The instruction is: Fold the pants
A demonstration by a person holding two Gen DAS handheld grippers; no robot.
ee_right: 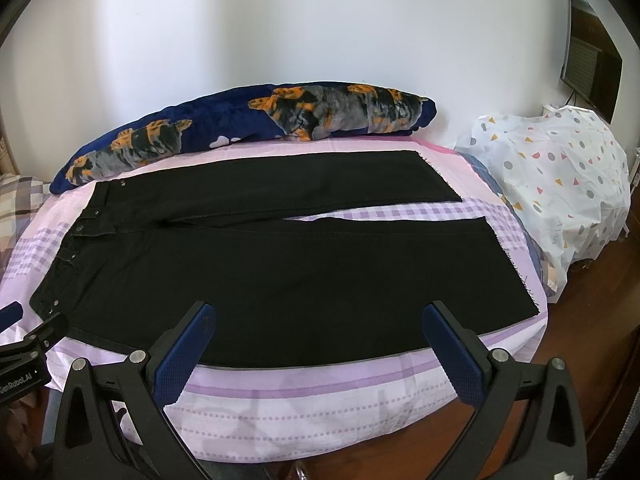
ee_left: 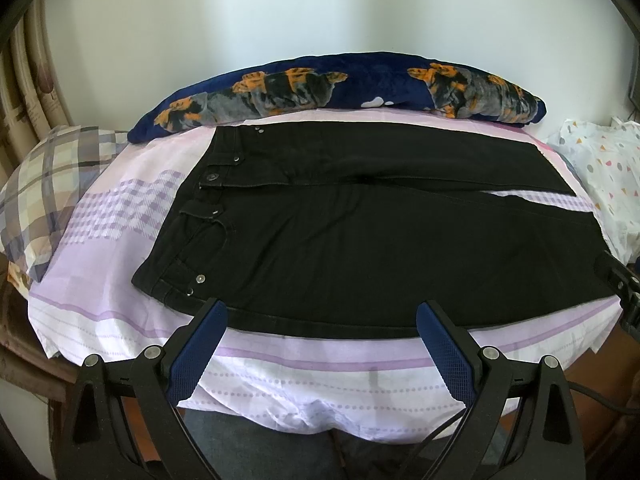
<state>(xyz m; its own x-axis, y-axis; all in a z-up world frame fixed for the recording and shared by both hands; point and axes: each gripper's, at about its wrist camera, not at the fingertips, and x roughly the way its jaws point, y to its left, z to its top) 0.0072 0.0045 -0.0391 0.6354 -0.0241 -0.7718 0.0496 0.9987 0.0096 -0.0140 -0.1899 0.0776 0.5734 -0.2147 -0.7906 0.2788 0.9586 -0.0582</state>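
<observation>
**A:** ok so where are we at with the pants [ee_left: 360, 248]? Looks like nothing's folded yet?

**B:** yeah, I'd say it's the very start. The black pants are spread flat across the bed [ee_left: 120, 320], front side up, waistband [ee_left: 200, 200] off to the left, both legs running out to the right with a sliver of the purple checked sheet showing between them near the hems. No layer doubled over anywhere that I can see, so the whole fold is still to do. My guess is bringing one leg over the other comes first, but that's just me.

**A:** and the grippers?

**B:** both hang at the near edge of the bed, neither touching the fabric. The left gripper [ee_left: 322, 322] has its fingers spread wide and empty, and sits just short of the near side seam, up toward the waist end. The right gripper [ee_right: 318, 324] is the same deal: spread wide, holding nothing, lined up with the near leg further down toward the hem.

**A:** anything else around?

**B:** a navy blanket with an orange and grey print [ee_right: 240, 120] is rolled along the wall behind the pants, a plaid pillow [ee_left: 52, 184] sits on the left, and a dotted white cloth bundle [ee_right: 560, 176] on the right. All clear of the pants.
</observation>
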